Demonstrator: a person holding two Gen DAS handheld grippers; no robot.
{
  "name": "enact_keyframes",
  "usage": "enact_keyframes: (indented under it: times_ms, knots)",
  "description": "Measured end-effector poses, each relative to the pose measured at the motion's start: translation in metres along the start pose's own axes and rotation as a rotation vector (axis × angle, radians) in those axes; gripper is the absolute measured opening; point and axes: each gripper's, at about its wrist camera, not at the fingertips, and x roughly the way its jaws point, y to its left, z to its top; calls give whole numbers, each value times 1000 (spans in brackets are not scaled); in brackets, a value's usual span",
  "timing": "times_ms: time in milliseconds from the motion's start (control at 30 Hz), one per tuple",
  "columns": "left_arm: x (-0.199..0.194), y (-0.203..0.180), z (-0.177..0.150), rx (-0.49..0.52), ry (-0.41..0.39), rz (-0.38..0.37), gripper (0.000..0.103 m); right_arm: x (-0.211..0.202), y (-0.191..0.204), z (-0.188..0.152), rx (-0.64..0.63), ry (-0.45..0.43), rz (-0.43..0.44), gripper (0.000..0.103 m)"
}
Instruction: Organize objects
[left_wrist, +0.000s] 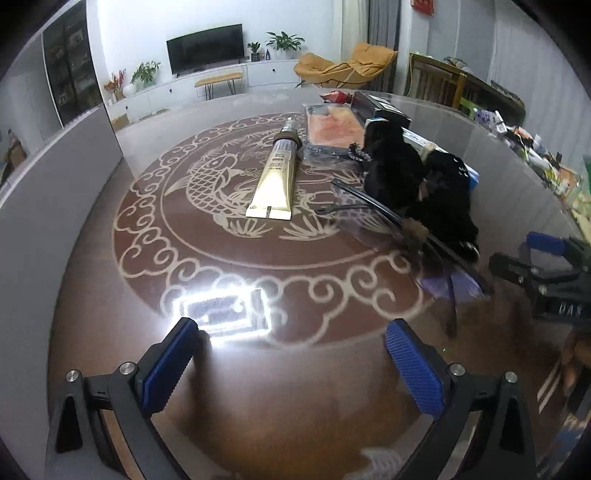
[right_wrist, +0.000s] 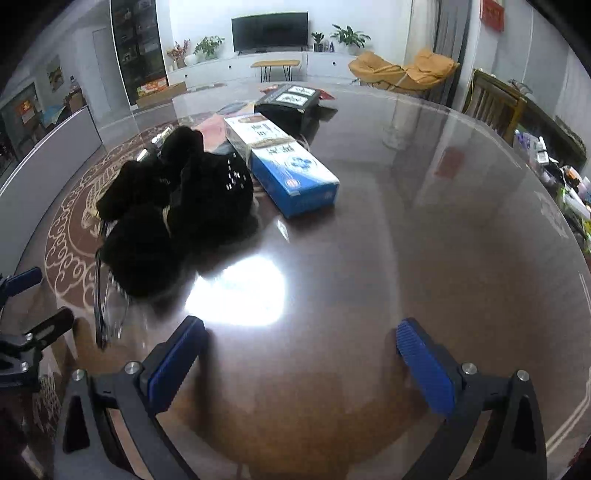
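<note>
Left gripper (left_wrist: 291, 363): jaws spread wide, holding nothing, poised over the glass-topped table (left_wrist: 258, 387)
Right gripper (right_wrist: 301, 363): likewise wide and empty above a bare stretch of table
Gold tube (left_wrist: 275, 175): flat on the carp medallion, just beside the pink packet (left_wrist: 332, 123)
Black cloth heap (right_wrist: 177, 206): bunched mid-table; touching the blue box (right_wrist: 293, 175)
Clear plastic sleeve (left_wrist: 373, 225): lies partly under the heap

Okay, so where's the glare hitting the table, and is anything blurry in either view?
Left wrist view: rectangular lamp glare on the glossy table, just ahead of the left gripper; the clear packet looks smeared. Right wrist view: a blown-out patch beside the black fabric.
</note>
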Motion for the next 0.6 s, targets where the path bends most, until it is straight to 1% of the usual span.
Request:
enact_keyframes:
  times_ms: [167, 600]
  knots:
    - [11, 12, 13, -31, 3, 9, 103, 1, 1, 4, 3, 1, -1, 103]
    - [11, 12, 14, -32, 3, 10, 103, 1, 2, 3, 2, 0, -1, 103]
